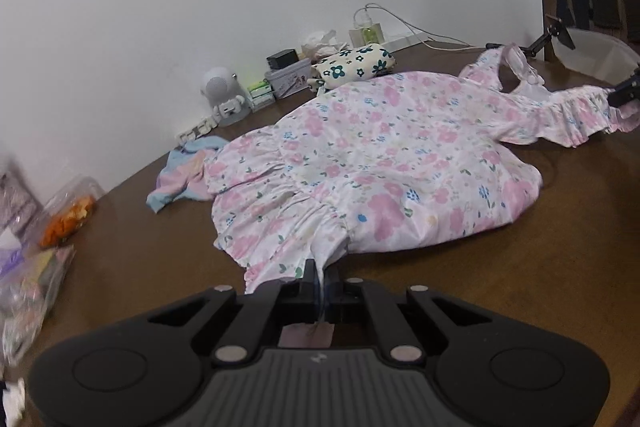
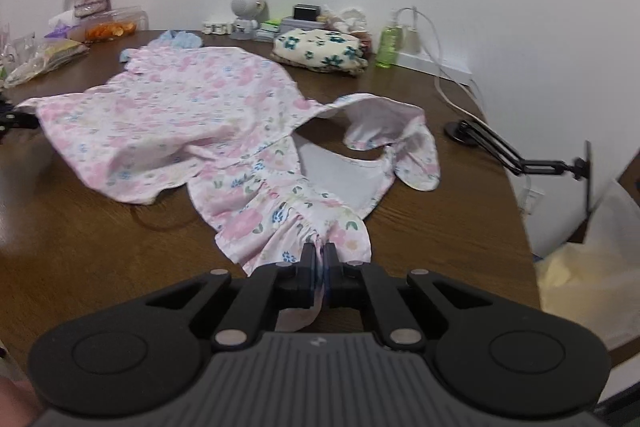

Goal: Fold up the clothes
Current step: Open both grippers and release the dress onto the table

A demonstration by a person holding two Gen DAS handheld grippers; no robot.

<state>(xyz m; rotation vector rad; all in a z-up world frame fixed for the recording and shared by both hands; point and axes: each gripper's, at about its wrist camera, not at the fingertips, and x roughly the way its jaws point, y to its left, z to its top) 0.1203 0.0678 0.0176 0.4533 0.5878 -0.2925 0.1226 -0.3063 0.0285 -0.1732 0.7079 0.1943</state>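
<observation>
The left tool [image 1: 319,273] is reaching forward low over the brown surface [image 1: 520,287], its fingers pinched tight on a gathered ruffled edge of the pink floral dress [image 1: 380,163]. The right tool [image 2: 319,255] is doing the same at the opposite end of the dress [image 2: 192,115], its fingers clamped on the bunched ruffle of a sleeve; in the left wrist view only its dark tip is showing, cut off at the frame edge. The dress is lying spread across the surface between the two tools, one shoulder part turned over and showing its white lining. Just beyond the dress, a pale blue and pink garment [image 1: 180,175] is peeking out, mostly hidden beneath it. Farther past the dress, a folded cream cloth with dark green flowers [image 2: 320,51] is sitting near the wall, beside a green bottle [image 2: 387,45] and a small white round device [image 2: 246,13]. Left of the dress, plastic bags [image 2: 44,57] are blurring out at the frame edge.
</observation>
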